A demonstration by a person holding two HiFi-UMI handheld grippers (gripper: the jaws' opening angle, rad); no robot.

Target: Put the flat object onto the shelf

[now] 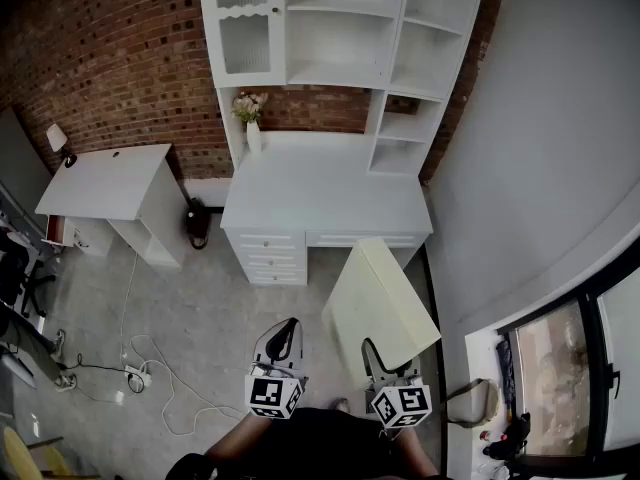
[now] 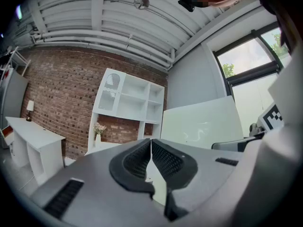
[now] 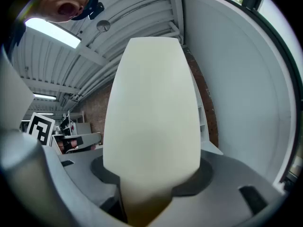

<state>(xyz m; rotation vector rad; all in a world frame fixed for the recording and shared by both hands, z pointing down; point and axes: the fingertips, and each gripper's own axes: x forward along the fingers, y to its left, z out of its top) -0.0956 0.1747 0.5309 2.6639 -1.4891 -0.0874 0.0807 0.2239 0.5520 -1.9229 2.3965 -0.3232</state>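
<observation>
So the right gripper (image 3: 147, 193) is clamped on the near end of a pale cream flat board (image 3: 151, 112). The jaws sit partway apart with the board filling the gap. The gripper's held level, so the board sticks straight out ahead of it, long axis running away from the person.

In the head view the same board (image 1: 380, 303) hangs over the floor in front of the white desk (image 1: 320, 193), well apart from the white shelf unit (image 1: 340, 73) that sits on the back of that desk against the brick wall. That's the bit that matters: the shelf is dead ahead, past the board's far end, so the far edge would probably go in first. The open cubbies on the unit's right side look the most in line with it.

The left gripper (image 2: 151, 157) is pinched closed on nothing and sits beside the right one, no nearer the shelf.

No brand or label is readable anywhere, just the black-and-white square markers on the cubes (image 1: 272, 393).
</observation>
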